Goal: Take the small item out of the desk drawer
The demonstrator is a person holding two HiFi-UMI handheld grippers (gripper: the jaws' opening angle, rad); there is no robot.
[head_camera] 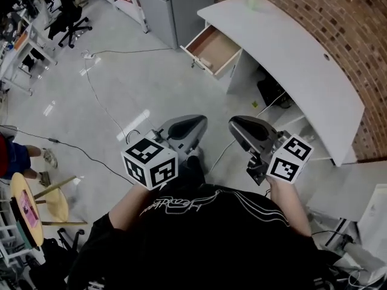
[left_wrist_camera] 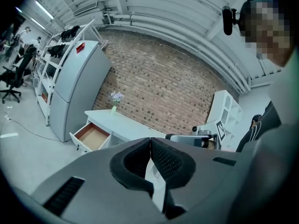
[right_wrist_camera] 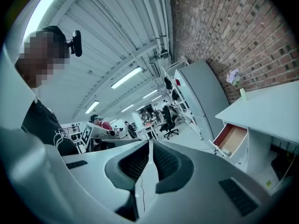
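floor (head_camera: 139, 83): wide bare stretch ahead of both sets of fingertips, just a thin cable (head_camera: 97, 95) off to their left, so loads of room to walk in.
desk (head_camera: 302, 47): well ahead and right of the tips, curved edge facing them.
drawer (head_camera: 213, 49): pulled out at the desk's left end, open on top, looks reachable from above.
left gripper (head_camera: 196, 124): pinched closed on nothing, carried low by the body.
right gripper (head_camera: 233, 124): same deal, closed and empty, just beside the left.
small item (right_wrist_camera: 225, 151): pale thing in the drawer's front corner, well apart from both tips.
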